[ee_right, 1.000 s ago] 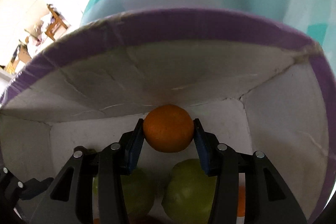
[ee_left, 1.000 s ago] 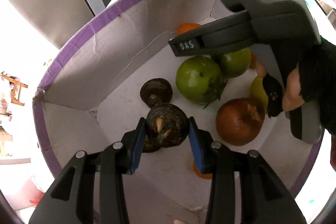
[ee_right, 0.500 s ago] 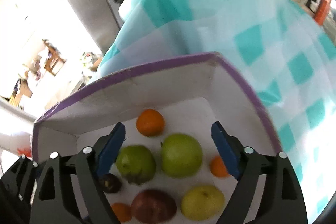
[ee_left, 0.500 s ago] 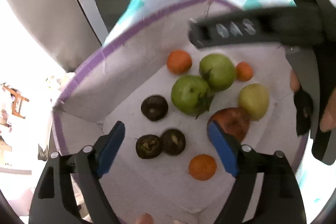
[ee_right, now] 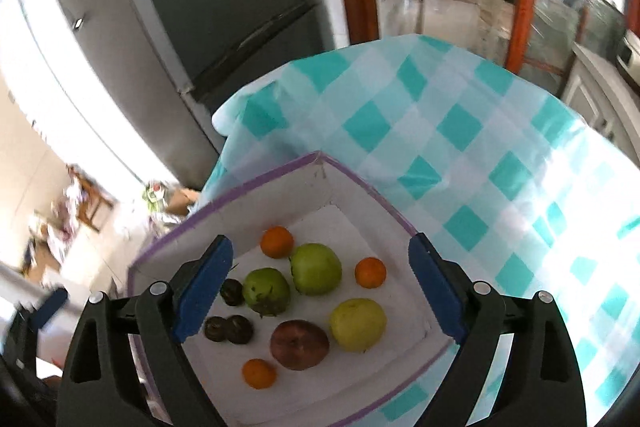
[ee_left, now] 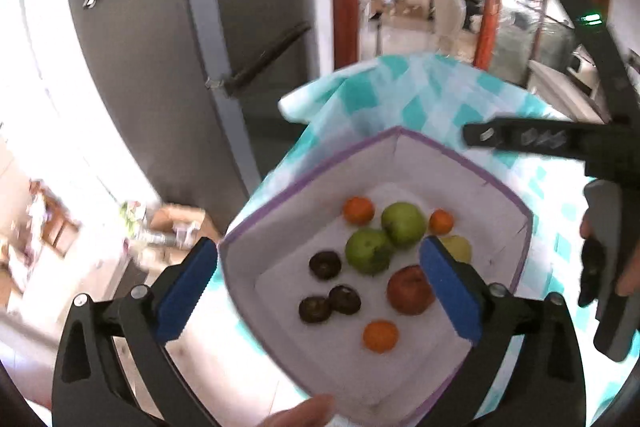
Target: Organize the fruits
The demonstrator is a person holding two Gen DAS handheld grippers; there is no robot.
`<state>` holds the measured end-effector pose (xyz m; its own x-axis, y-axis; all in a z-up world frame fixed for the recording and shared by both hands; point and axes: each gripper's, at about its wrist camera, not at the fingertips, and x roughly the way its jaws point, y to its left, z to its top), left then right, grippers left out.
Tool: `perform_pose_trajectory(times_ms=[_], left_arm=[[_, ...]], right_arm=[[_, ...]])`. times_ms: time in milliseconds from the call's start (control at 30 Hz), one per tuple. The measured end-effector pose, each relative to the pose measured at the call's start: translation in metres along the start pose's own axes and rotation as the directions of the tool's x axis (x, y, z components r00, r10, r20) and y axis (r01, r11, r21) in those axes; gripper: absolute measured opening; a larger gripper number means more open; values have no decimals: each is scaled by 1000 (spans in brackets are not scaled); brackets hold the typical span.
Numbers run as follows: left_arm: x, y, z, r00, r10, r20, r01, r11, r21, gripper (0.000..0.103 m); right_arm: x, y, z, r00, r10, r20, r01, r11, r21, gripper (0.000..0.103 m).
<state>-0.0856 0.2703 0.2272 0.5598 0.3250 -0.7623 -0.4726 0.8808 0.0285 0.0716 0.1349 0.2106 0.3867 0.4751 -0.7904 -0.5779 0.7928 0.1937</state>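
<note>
- Both grippers have let go and lifted well above the box since a second ago: the dark fruit once clamped by the left one and the orange once clamped by the right one now lie inside.
- Left wrist view: the left gripper (ee_left: 318,291) hangs with its blue fingers (ee_left: 186,297) spread wide and holding nothing, over the purple-rimmed box (ee_left: 256,215) at lower centre. Inside lie three dark fruits (ee_left: 325,265), two green apples (ee_left: 403,224), a reddish apple (ee_left: 408,290), and three oranges (ee_left: 380,336). A yellow-green fruit (ee_left: 460,247) peeks from behind the right finger.
- The right gripper (ee_left: 540,139) crosses the right edge of this frame, seen side-on.
- Right wrist view: the right gripper (ee_right: 318,291) also has its fingers (ee_right: 436,293) wide apart and empty. The box (ee_right: 360,187) sits at lower centre on the teal-checked worktop (ee_right: 460,131), all the fruit resting on its white floor; the yellow-green fruit (ee_right: 357,324) lies just beside the reddish apple (ee_right: 300,344).
</note>
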Motion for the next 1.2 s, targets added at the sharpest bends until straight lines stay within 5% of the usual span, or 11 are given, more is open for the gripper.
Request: perform_pose_trajectory(times_ms=[100, 267, 533, 1200], left_arm=[[18, 6, -3, 987, -50, -156, 48, 999, -19, 101], [40, 7, -21, 958, -53, -282, 47, 998, -31, 101], [56, -2, -35, 947, -40, -320, 40, 999, -8, 101], [69, -18, -40, 932, -41, -361, 51, 999, 18, 101]], right_arm=[[-3, -4, 5, 1000, 13, -21, -11, 999, 51, 87], [-3, 3, -3, 998, -11, -60, 13, 999, 34, 87], [20, 1, -27, 989, -38, -145, 42, 999, 28, 87], [34, -2, -39, 983, -14, -184, 23, 999, 45, 87]])
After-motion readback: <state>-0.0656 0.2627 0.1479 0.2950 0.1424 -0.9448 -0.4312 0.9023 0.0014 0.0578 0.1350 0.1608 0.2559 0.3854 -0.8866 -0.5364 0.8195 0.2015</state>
